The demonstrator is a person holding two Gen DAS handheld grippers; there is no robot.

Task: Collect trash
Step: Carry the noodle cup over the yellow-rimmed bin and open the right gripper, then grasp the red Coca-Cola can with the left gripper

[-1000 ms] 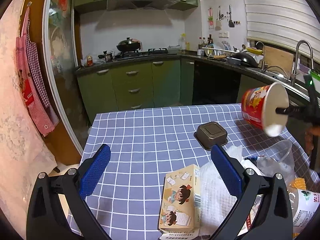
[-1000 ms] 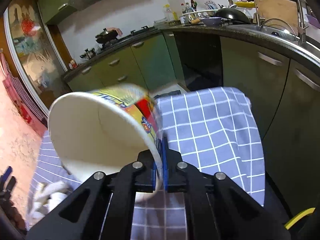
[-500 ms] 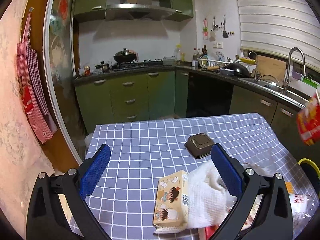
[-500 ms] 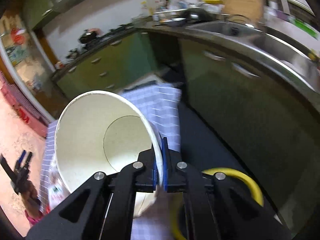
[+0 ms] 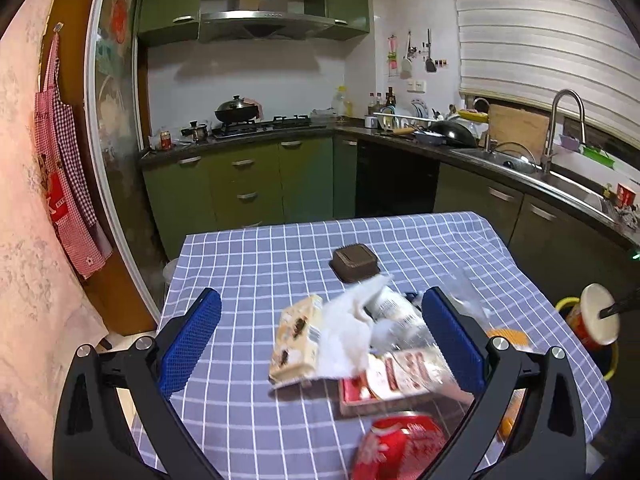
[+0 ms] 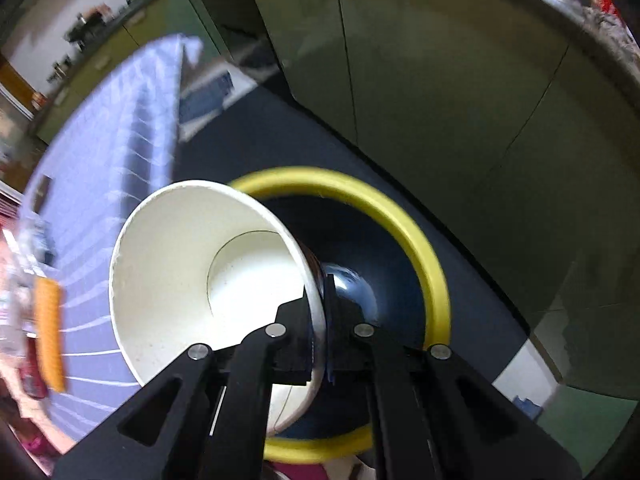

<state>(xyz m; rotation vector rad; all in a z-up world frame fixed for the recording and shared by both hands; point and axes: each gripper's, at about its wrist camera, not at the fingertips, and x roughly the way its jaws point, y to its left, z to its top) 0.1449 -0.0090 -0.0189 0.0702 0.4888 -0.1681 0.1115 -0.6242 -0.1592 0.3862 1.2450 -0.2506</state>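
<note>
The desk (image 5: 248, 264), covered by a blue checked cloth, carries a heap of rubbish at its near right. Beside its right edge, on the floor, stands the bin (image 6: 424, 248), marked by a yellow rim and a dark liner.

The cup (image 6: 192, 264), a large paper noodle cup, is held tilted over the bin's mouth, its open end turned towards the camera. Its rim wall is pinched between the two fingers of the right tool (image 6: 318, 344), which is closed tightly on it. From the left view the cup (image 5: 596, 320) is seen off the desk's right edge, above the yellow rim.

The main risk is judged to be a missed drop: the cup is wide compared with the bin's mouth and hangs nearer the desk side of the rim, so a release here could let it strike the rim and roll onto the floor. The thin paper wall could also be crushed or slip out of so narrow a pinch.

The left tool (image 5: 320, 340) is held wide open above the heap and grips nothing. A carton (image 5: 296, 344), a white cloth (image 5: 348, 332) and a red packet (image 5: 400, 448) lie loosely there; light pieces could be knocked off the desk by a careless approach. A small brown tray (image 5: 354, 264) sits further back.
</note>
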